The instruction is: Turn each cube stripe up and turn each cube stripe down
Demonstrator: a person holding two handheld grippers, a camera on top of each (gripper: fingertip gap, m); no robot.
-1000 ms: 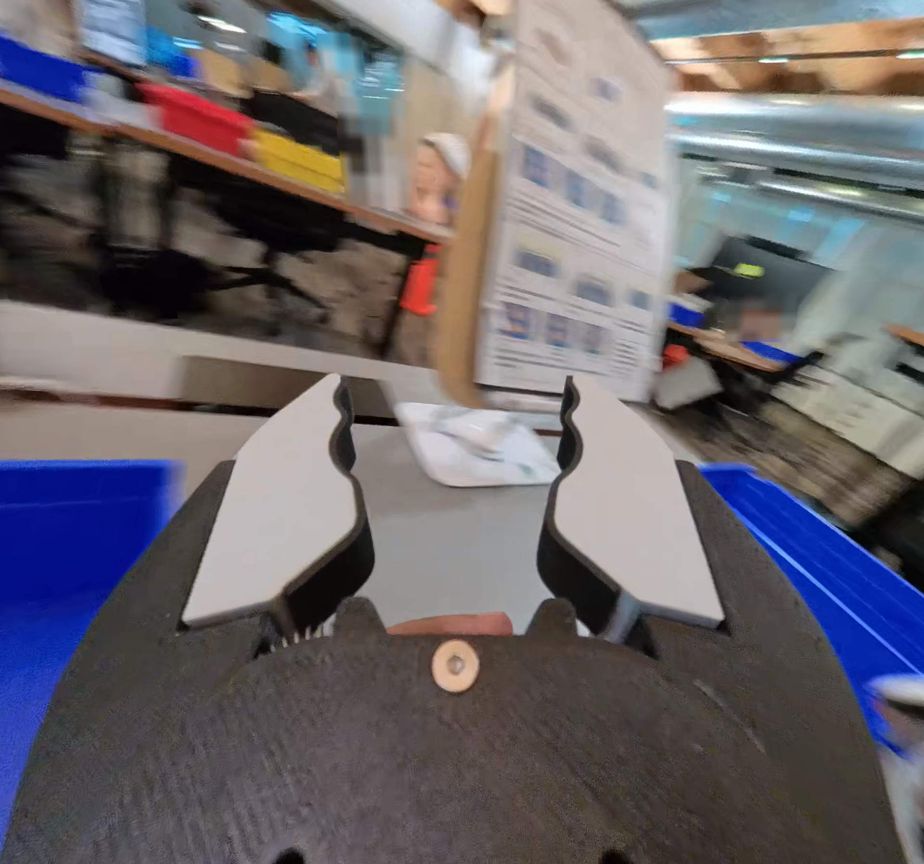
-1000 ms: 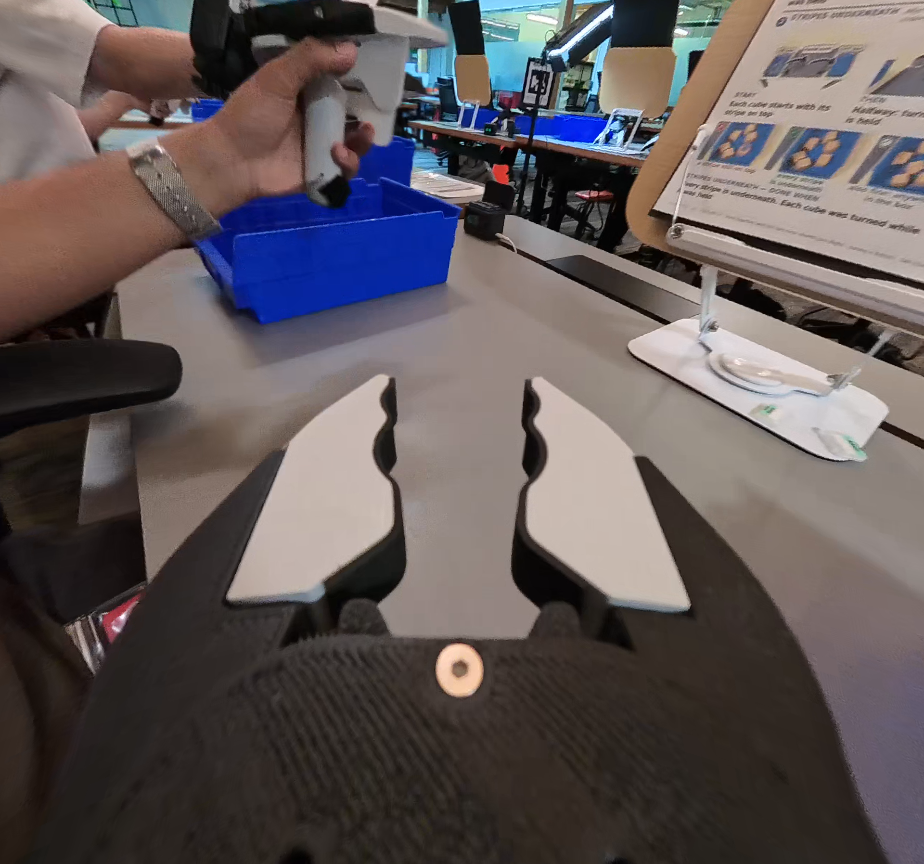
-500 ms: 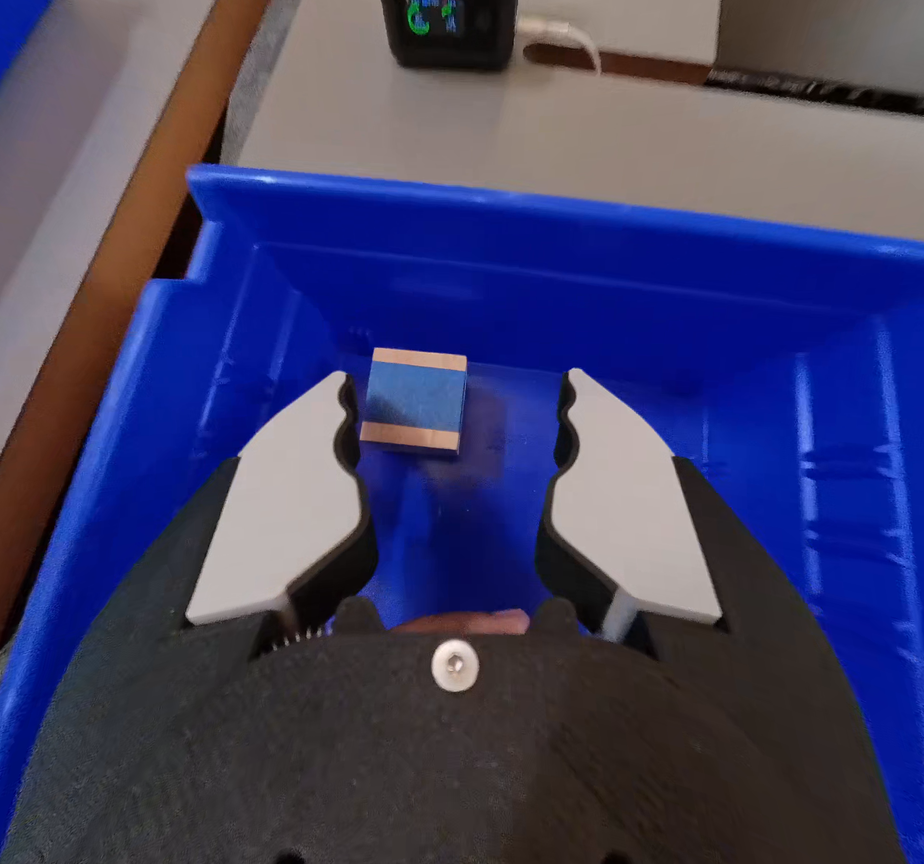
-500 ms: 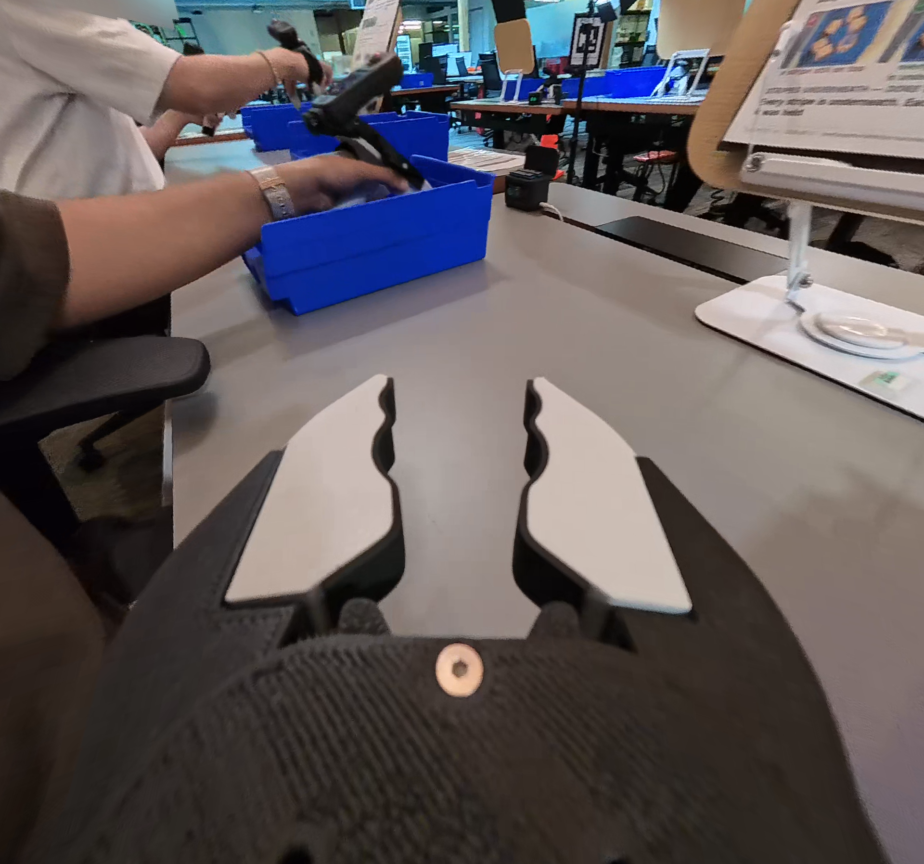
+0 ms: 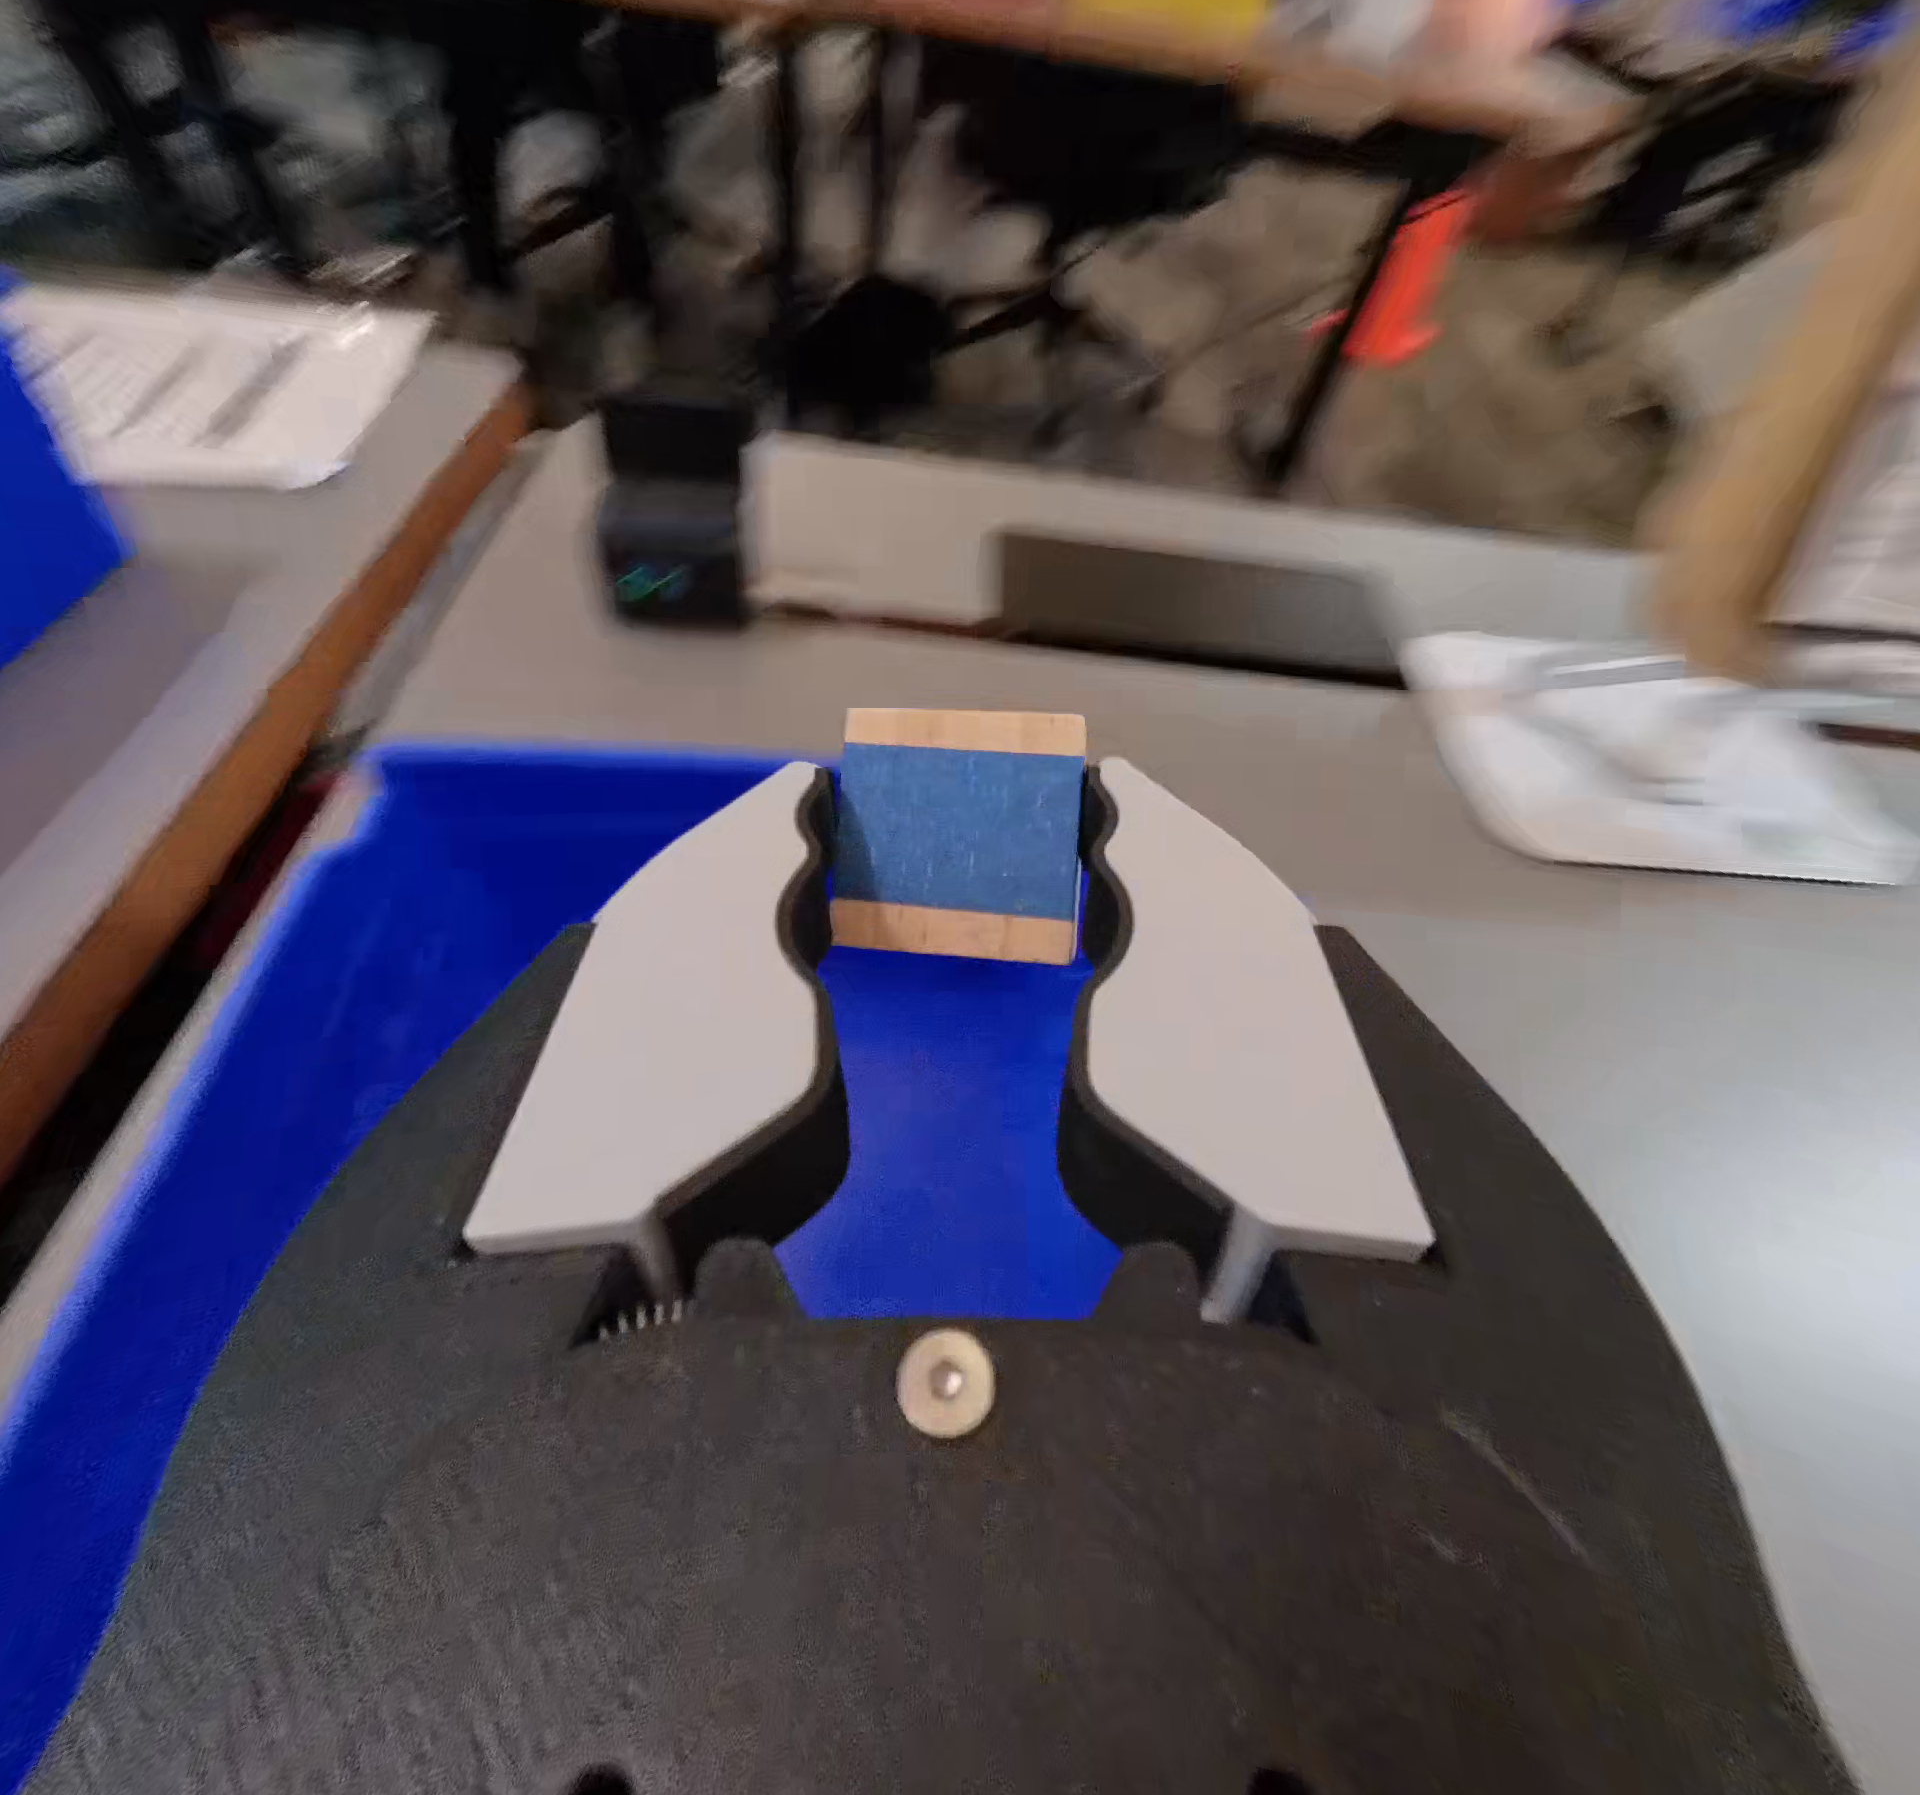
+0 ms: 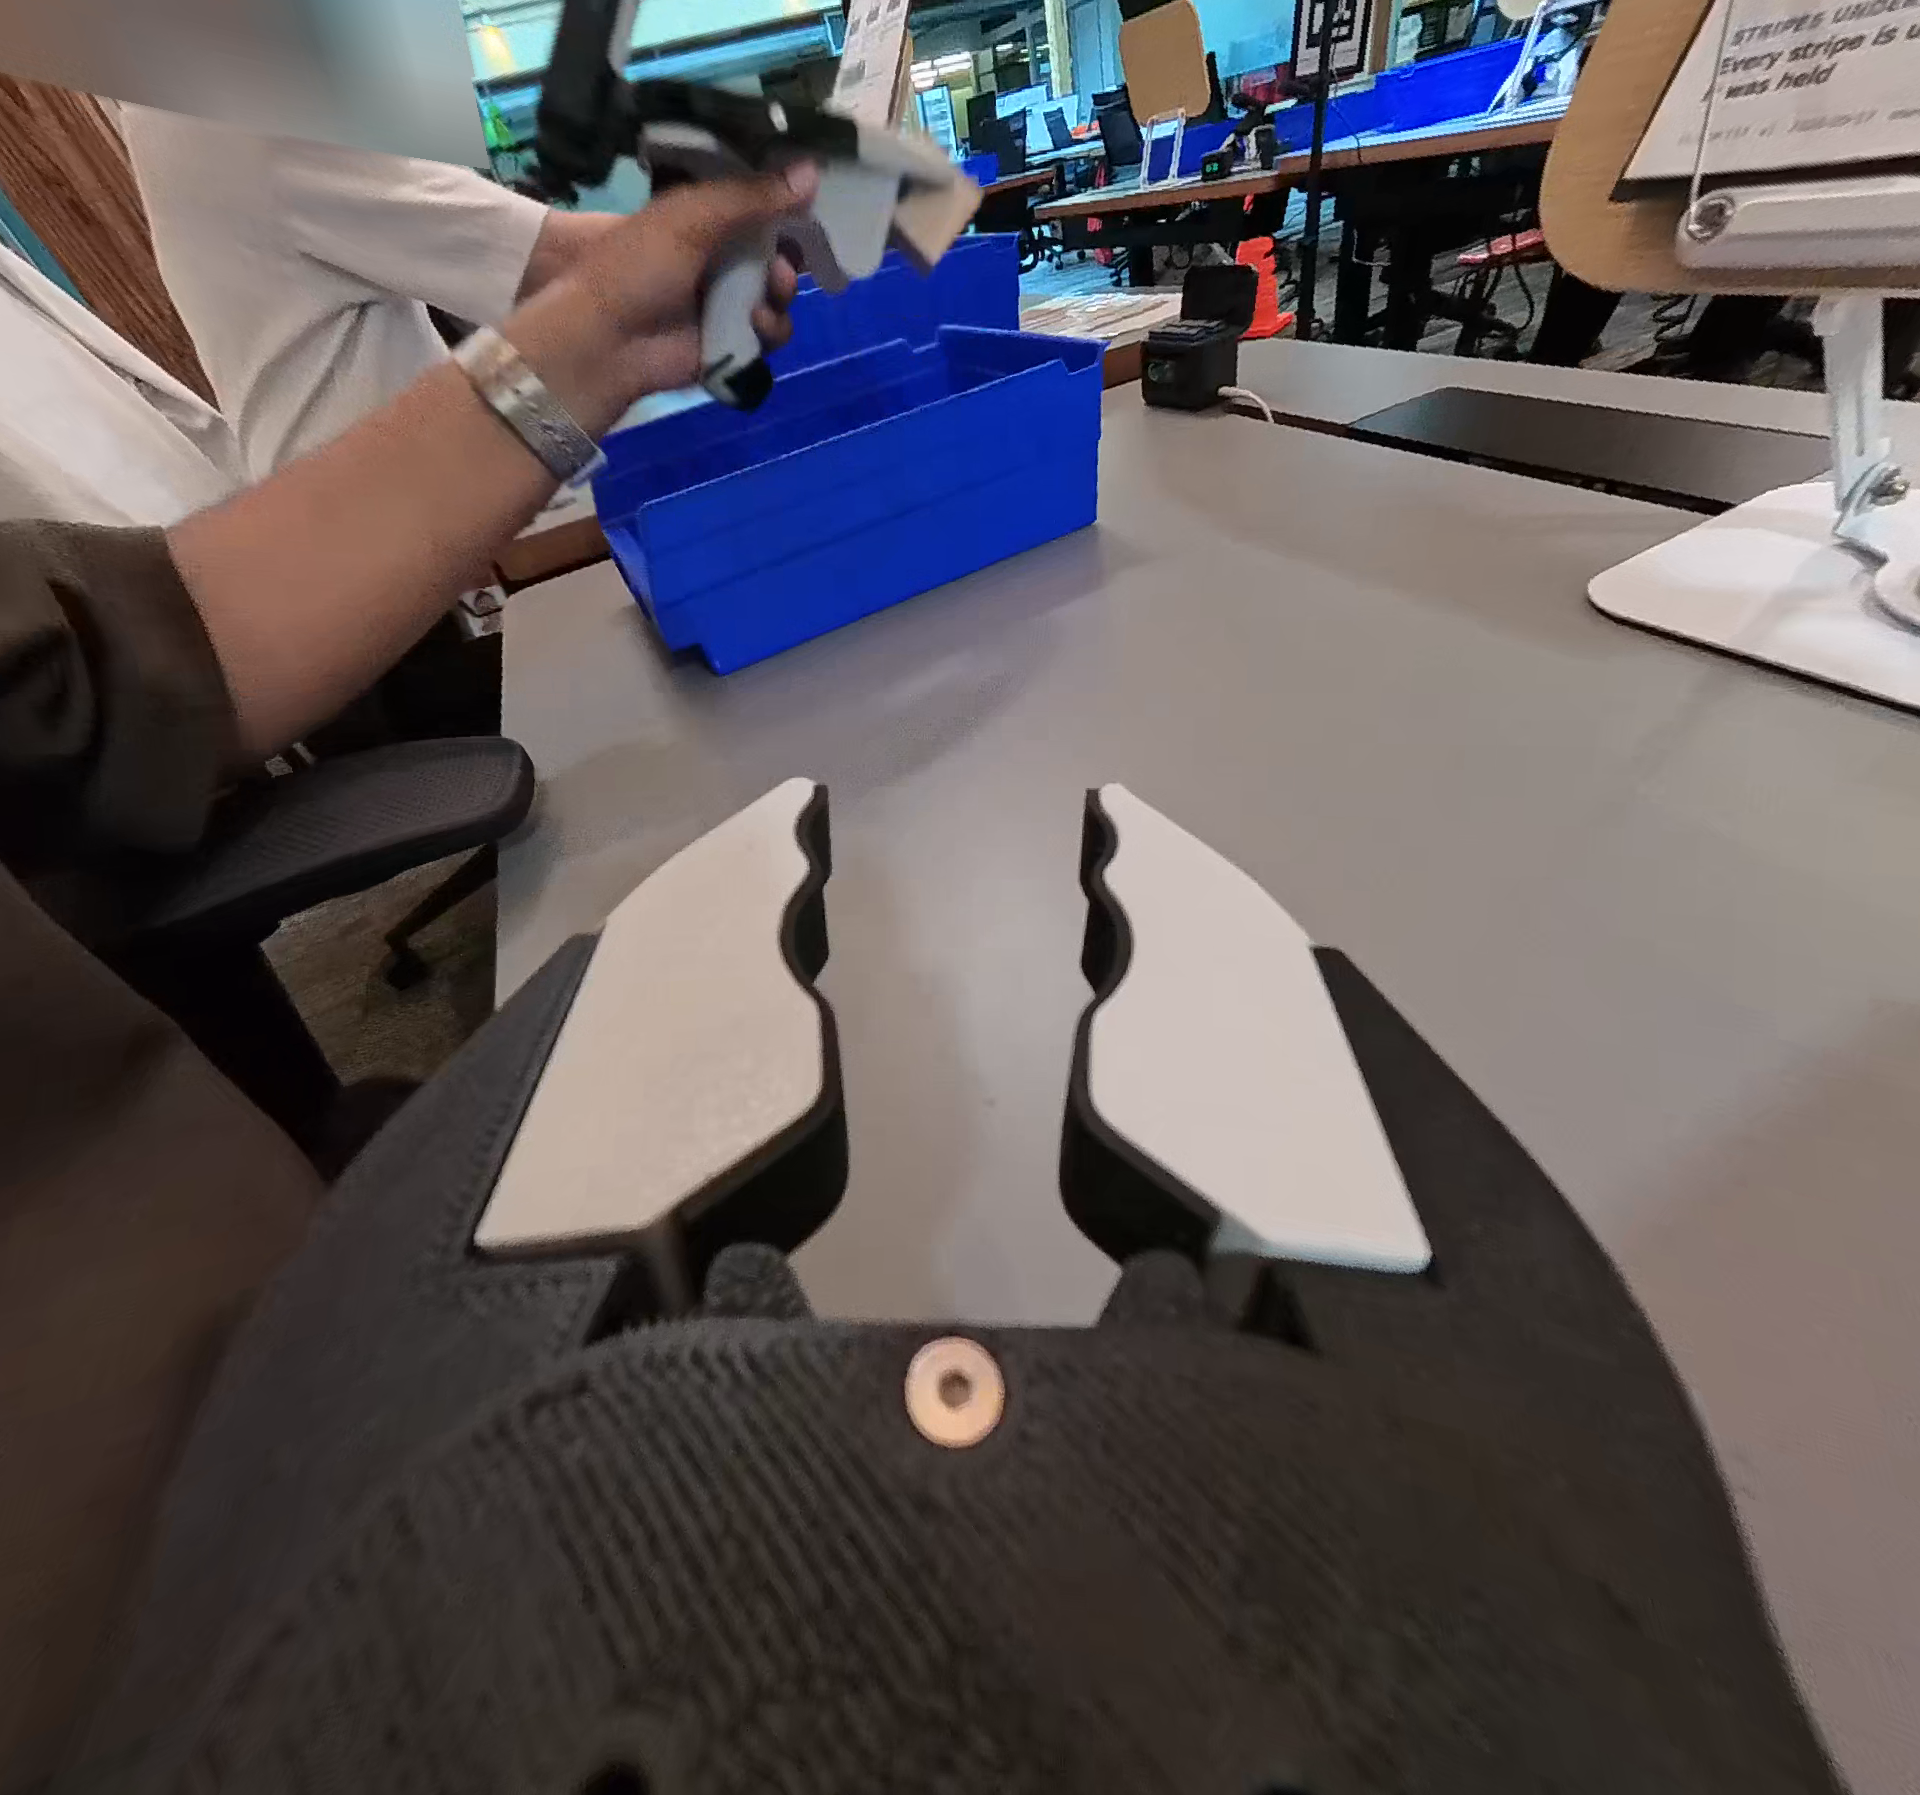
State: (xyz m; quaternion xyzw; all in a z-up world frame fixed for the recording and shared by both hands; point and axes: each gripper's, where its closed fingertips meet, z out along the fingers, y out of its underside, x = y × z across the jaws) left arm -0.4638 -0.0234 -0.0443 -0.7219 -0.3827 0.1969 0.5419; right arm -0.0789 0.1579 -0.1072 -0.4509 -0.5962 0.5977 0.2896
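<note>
We had the cube (image 5: 956,836) pinched in our left gripper (image 5: 958,852), the two fingers pressed against its bare side faces so that the blue stripe faced the camera, with a strip of plain wood showing above it and another below. Gripping it by the sides left the striped face free to be turned, which we judge was the point of that hold. The cube was lifted clear above the bin (image 5: 343,966), whose blue floor showed between the fingers beneath it; no other cubes could be seen in the visible part of the bin. The left view was blurred, so the background tables and the small black device (image 5: 675,540) beyond the bin were hard to read.

Our right gripper (image 6: 956,872) hung low over the grey table (image 6: 1351,706), its fingers parted by a moderate gap and holding nothing. It pointed toward the open stretch of table between the bin (image 6: 862,498) and the white base (image 6: 1745,602) of the instruction stand, probably waiting there to receive the cube or steady it during a turn. In that view the left gripper (image 6: 925,207) appeared high above the bin, held in our left hand (image 6: 655,291).

We judge the step in hand was carrying the first cube out toward the table, where it would need to be set down with the stripe uppermost.
</note>
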